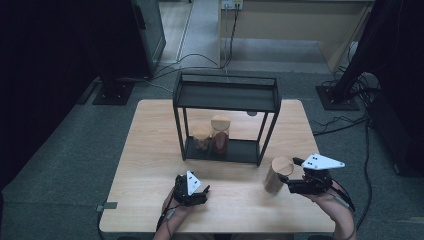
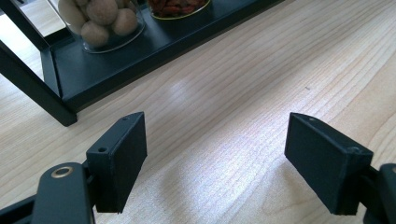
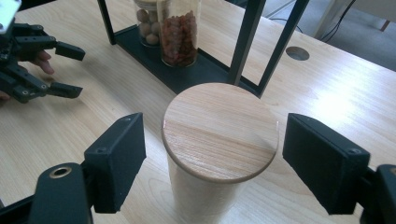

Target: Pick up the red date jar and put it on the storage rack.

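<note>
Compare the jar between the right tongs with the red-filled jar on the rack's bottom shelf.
The jar by the right tongs stands on the bare table; the red-filled jar stands on the rack's bottom shelf. The first looks pale throughout, its contents unclear; the second plainly shows red pieces through clear glass. Both stand upright with round wooden lids.

A light wooden counter [image 1: 150, 150] is filling the middle of the frame, carrying a black two-tier rack [image 1: 226, 95] at its centre. Two wood-lidded jars [image 1: 212, 135] are standing side by side on the rack's bottom shelf. At lower right, the right claw [image 1: 290, 172] is reaching from the right toward a wood-lidded jar [image 1: 277, 175] (tilted, and whether the jaws are touching it is unclear). At lower centre, the left claw [image 1: 202, 192] is resting low over the counter.
</note>
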`<state>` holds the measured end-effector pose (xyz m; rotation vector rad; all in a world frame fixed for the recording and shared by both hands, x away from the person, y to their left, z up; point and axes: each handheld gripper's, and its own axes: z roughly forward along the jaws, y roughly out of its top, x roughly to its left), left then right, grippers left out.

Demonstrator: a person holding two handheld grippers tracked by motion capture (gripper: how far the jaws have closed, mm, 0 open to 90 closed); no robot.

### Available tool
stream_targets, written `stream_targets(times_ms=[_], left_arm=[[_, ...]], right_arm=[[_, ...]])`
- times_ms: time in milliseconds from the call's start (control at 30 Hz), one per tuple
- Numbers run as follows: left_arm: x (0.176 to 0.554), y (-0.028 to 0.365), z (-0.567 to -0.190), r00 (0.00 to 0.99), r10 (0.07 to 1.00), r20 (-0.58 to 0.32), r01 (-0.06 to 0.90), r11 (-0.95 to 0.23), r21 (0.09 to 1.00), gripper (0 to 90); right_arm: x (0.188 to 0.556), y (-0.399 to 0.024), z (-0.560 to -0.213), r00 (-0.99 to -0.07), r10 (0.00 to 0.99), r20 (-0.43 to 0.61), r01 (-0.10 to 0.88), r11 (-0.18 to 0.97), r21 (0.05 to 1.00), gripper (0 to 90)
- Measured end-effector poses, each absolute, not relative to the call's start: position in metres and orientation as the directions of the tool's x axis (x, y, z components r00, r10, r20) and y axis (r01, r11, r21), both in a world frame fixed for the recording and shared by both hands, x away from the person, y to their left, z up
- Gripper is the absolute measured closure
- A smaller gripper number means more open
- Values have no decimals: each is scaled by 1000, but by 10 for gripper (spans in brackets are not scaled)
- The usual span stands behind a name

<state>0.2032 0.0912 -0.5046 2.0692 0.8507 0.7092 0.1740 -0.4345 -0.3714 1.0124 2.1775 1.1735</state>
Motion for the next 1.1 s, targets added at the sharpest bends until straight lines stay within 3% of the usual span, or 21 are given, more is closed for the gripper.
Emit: stream_targets(times_ms=[1100], left_arm=[[203, 91, -505, 622, 759, 194, 329, -477, 815, 210]], right_arm=[[188, -426, -381, -612, 789, -50, 426, 382, 820, 200]])
